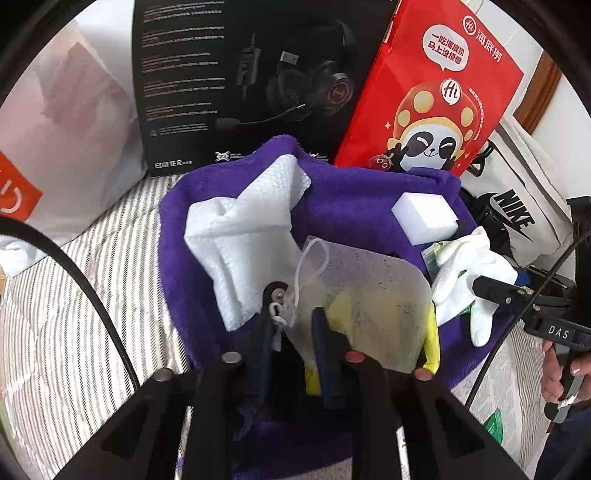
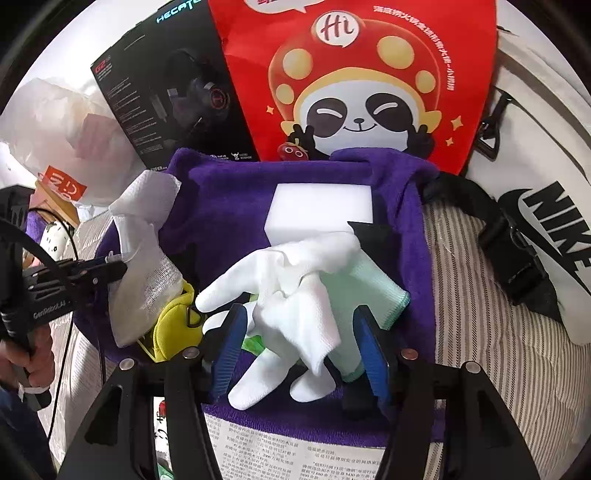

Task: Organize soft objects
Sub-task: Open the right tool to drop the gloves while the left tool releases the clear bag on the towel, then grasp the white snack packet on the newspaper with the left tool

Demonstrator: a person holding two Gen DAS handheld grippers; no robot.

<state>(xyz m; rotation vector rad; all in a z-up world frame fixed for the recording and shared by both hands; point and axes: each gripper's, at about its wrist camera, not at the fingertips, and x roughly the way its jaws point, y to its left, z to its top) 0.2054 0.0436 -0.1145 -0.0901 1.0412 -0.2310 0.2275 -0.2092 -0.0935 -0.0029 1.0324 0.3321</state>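
Striped grey-white bedspread (image 2: 480, 295), purple plush towel (image 1: 351, 199) spread on it holding white foam block (image 2: 317, 210), white fabric glove (image 2: 280, 295) between parted right gripper (image 2: 303, 350) pads, left gripper (image 1: 291, 332) slightly parted around translucent mesh pouch (image 1: 365, 295), black headset box (image 1: 236, 74), red panda paper bag (image 1: 436, 88) behind.

Striped bedding (image 1: 74, 314), white wall (image 1: 107, 29) w/ wood trim (image 1: 539, 92), daylight.
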